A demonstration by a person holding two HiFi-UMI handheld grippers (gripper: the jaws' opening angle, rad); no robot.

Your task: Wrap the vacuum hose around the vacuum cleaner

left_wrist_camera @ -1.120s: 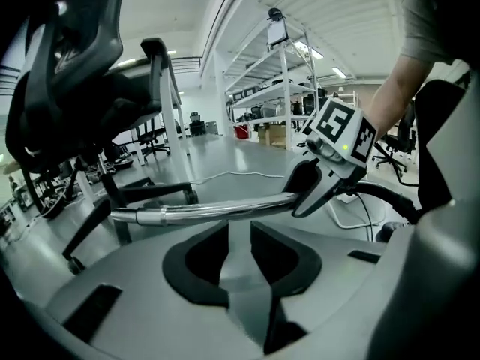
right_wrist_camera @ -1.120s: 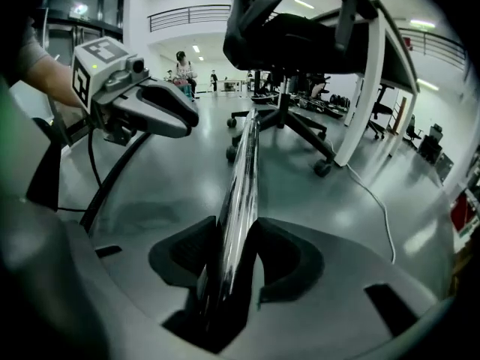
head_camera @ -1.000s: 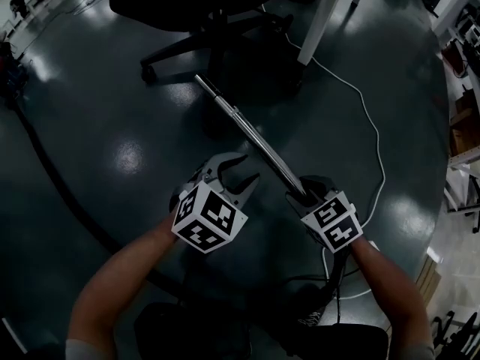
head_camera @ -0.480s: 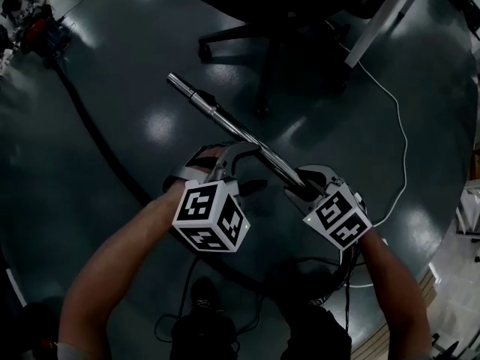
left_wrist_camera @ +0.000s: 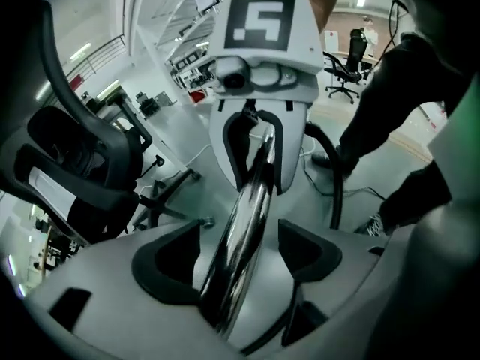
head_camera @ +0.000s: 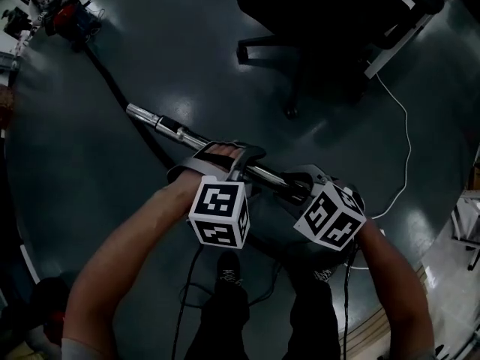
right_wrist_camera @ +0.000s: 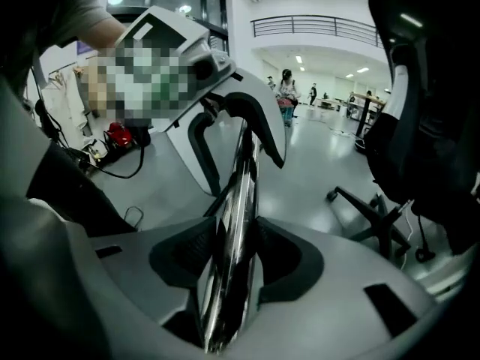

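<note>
The vacuum hose point(head_camera: 112, 88) lies unwrapped on the dark floor point(head_camera: 187, 43), well beyond the fingers. It runs as a black line from the red vacuum cleaner point(head_camera: 69, 15), far off past the left fingertips, toward the metal tube point(head_camera: 169, 128) that both grippers hold up off the floor. An office chair point(head_camera: 300, 73) stands on its star base ahead of the right fingertips, and a white cable point(head_camera: 405, 133) trails over the floor outside them. Black cords and the person's shoe point(head_camera: 229, 265) lie behind the fingers, under the forearms.

The left gripper point(head_camera: 225, 156) straddles the tube. Its fingers point(left_wrist_camera: 169, 265) are spread wide, having just been opening, and the tube passes between the pads without being pressed, with clear space on one side. The right gripper point(head_camera: 300, 186) sits just beside it, farther along the tube. Its fingers point(right_wrist_camera: 289, 257) pinch the shiny tube from both sides, pads against the metal.
</note>
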